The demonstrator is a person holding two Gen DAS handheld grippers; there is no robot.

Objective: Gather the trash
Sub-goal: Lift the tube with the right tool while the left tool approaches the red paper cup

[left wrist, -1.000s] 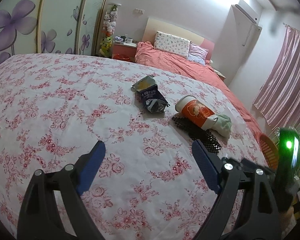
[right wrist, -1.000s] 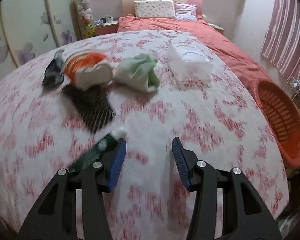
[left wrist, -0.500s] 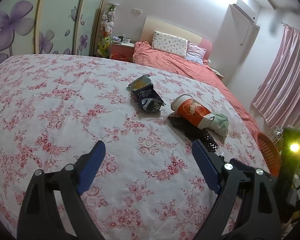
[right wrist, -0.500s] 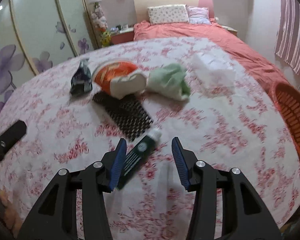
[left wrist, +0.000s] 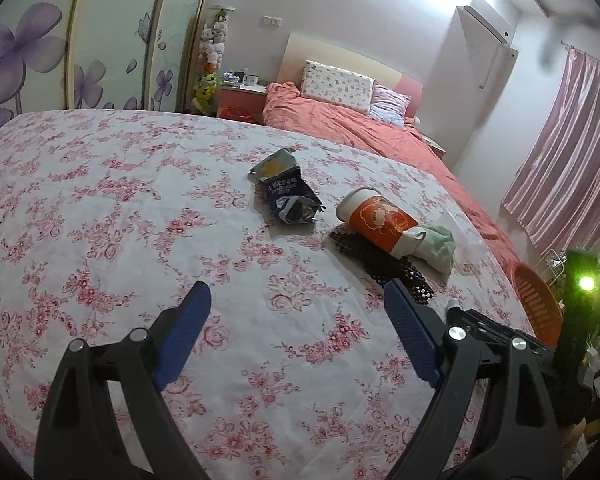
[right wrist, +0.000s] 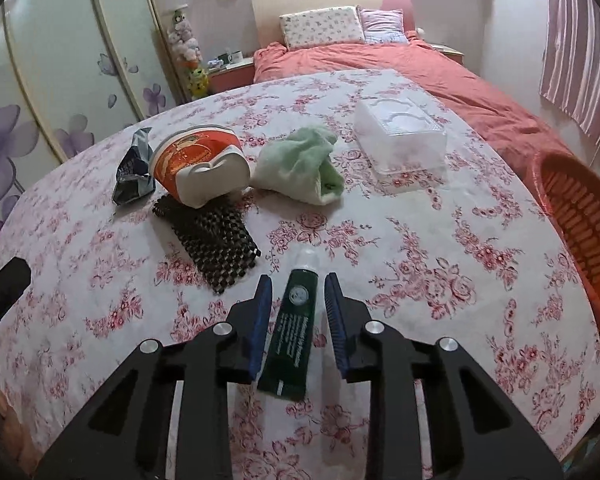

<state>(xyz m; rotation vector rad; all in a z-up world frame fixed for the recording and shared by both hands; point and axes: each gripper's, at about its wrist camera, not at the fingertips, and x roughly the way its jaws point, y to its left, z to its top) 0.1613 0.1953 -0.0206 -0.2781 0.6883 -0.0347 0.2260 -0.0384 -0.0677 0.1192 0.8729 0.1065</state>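
A dark green tube (right wrist: 296,328) with a white cap lies on the floral cloth between the fingers of my right gripper (right wrist: 298,300); the jaws are open on either side of it, with small gaps. My left gripper (left wrist: 296,320) is open and empty above the cloth. Beyond lie a dark crumpled snack bag (left wrist: 288,196) (right wrist: 134,168), an orange paper cup on its side (left wrist: 376,222) (right wrist: 198,168), a black mesh mat (left wrist: 384,264) (right wrist: 212,242), a green cloth (right wrist: 300,170) (left wrist: 436,246) and a clear plastic box (right wrist: 400,138).
An orange basket (right wrist: 580,216) (left wrist: 536,304) stands past the table's right edge. A bed with an orange cover (right wrist: 400,64) is behind the table. Wardrobe doors with purple flowers (left wrist: 40,44) are at the left.
My right gripper has swung left and come down so the green tube now lies between its fingers. My left gripper has barely moved.
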